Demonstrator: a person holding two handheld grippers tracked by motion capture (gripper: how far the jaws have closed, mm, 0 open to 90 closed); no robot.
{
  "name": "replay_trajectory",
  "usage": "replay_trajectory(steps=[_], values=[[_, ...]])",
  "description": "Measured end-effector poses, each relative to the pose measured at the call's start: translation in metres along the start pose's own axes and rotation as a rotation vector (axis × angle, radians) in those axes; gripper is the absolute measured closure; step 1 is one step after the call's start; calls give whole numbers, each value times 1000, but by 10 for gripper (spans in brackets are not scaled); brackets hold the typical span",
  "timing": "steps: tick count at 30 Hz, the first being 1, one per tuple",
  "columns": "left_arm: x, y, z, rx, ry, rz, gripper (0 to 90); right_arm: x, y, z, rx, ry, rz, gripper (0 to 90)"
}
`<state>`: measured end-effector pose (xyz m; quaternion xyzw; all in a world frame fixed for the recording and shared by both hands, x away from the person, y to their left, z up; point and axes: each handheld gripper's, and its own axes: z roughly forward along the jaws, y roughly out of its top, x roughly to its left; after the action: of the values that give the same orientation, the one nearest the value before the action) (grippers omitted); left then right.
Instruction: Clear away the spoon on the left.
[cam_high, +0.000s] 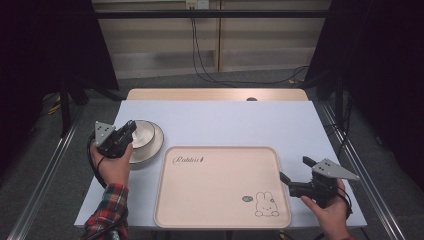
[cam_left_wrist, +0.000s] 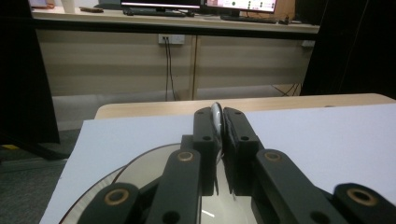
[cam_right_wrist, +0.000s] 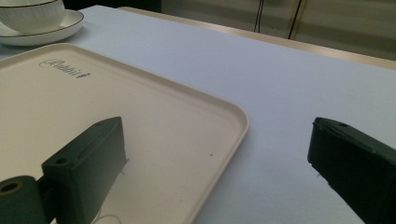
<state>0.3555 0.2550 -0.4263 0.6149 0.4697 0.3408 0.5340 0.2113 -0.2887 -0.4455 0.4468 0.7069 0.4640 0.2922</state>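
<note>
A pale sheet covers my bench (cam_high: 220, 122), with dark curtains at both sides and cables hanging on the far wall. At the left of the high view my left tongs (cam_high: 131, 128) are clamped on the rim of a white bowl (cam_high: 144, 132) that sits on a saucer (cam_high: 156, 145). In the left gripper view the thin rim (cam_left_wrist: 216, 114) stands on edge between the two pads, running straight away from me toward the back wall. At lower right my right tongs (cam_high: 295, 170) stand wide apart, gripping nothing, one pad over the corner of the cream tray (cam_high: 220, 200), the other over bare bench. The tray's long axis runs left to right.
</note>
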Motion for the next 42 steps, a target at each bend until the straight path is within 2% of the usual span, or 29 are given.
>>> replay_trajectory(steps=[3,6,16,19,20,23,25,32,33,38,39,41,42], values=[[1,-1,6,-15,-1,-24,838,-1,0,0,3,1,4,39],[2,-1,12,-23,1,-26,836,-1,-1,0,5,1,10,39],[6,0,25,-46,8,-72,849,-2,-2,1,6,1,11,36],[7,0,23,-37,7,-76,852,-3,-2,0,6,1,11,34],[7,0,22,-38,3,-89,853,-3,-2,0,5,-1,15,33],[8,1,20,-26,9,-86,855,-3,-2,1,5,-2,14,31],[8,4,17,-23,-9,-85,855,-3,-1,1,4,0,11,31],[4,14,12,-19,-21,-89,856,-3,-1,2,7,-2,11,27],[4,17,10,-19,-43,-94,856,-3,-1,2,5,-3,13,24],[2,22,7,-11,-47,-103,856,-4,-1,1,2,-9,12,18],[2,23,5,-12,-62,-99,856,-4,-1,1,3,-10,13,17],[1,25,4,-13,-57,-104,856,-4,-1,1,4,-11,15,15],[1,27,2,-3,-71,-99,856,-4,-1,1,4,-12,15,13]])
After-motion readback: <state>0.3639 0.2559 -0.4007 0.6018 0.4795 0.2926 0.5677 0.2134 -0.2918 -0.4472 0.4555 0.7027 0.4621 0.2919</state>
